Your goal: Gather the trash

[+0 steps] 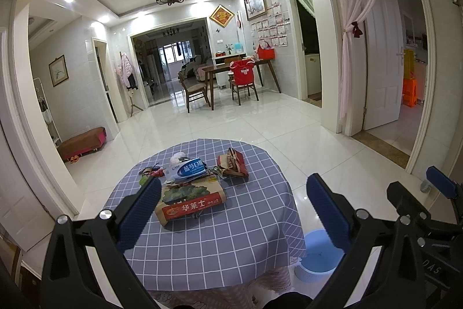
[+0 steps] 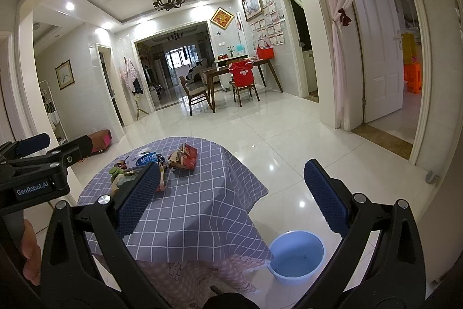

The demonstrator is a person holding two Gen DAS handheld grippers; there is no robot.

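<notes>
We hold the left gripper [image 1: 233, 209] and the right gripper [image 2: 231, 197] spread wide and empty above the near edge of the bench [image 1: 231, 236], while the trash sits heaped toward its far side: a brown paper bag [image 1: 191, 201], a blue toothpaste box [image 1: 189, 167] leaning on it, and a crumpled red wrapper [image 1: 233, 162]. Because the pieces overlap, we could drag one and knock its neighbours off the edge, or snag the checked cloth [image 2: 188, 210]. The blue bin [image 2: 296, 257] stands low on the floor beside the bench, so a high release might miss it.

- The left gripper [image 1: 234, 210] is hovering with its jaws spread wide, holding nothing.
- The right gripper [image 2: 231, 199] is hovering alongside, jaws equally wide, empty.
</notes>
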